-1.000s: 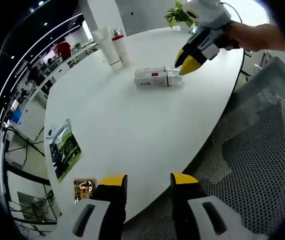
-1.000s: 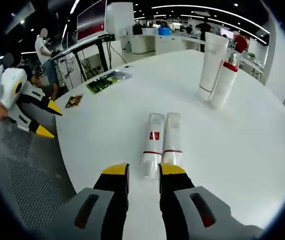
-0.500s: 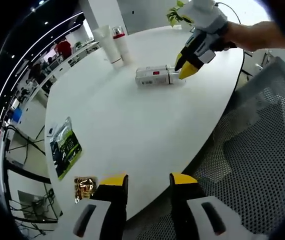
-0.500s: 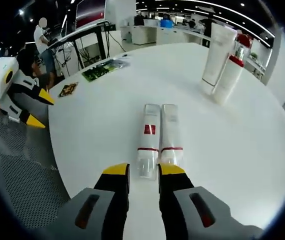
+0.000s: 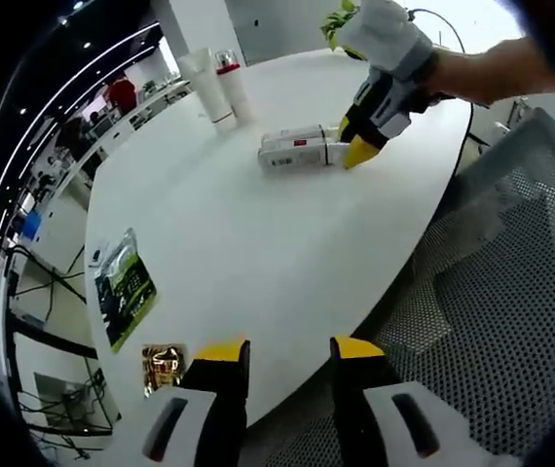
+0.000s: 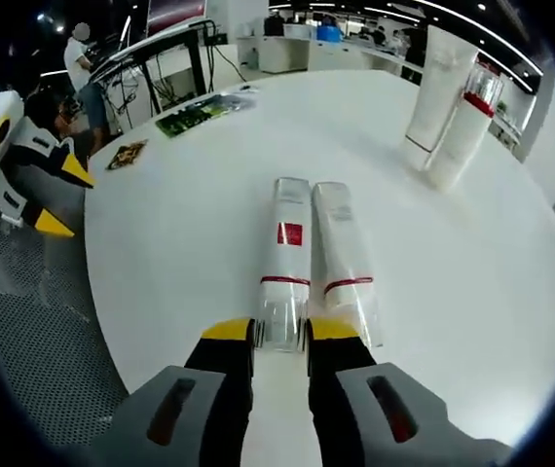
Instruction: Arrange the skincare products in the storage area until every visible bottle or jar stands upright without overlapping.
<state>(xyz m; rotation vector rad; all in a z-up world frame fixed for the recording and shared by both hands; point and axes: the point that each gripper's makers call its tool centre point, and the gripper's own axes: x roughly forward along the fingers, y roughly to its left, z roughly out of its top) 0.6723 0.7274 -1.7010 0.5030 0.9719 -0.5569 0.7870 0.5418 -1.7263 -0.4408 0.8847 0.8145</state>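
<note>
Two white plastic tubes lie flat, side by side and touching, on the round white bench (image 6: 472, 292): the tube with a red square label (image 6: 285, 261) and the plain white tube with a thin red band (image 6: 344, 263). The right gripper (image 6: 279, 333) sits at their clear cap ends, its yellow-tipped jaws a narrow gap apart at the red-label tube's cap, not yet clamped on it. Farther back, a tall white tube (image 6: 440, 86) and a white bottle with a red collar (image 6: 464, 128) stand upright, close together. The left gripper (image 5: 279, 352) hangs parted over the bench edge, near a green sachet (image 5: 125, 288) and a small gold packet (image 5: 164, 367).
</note>
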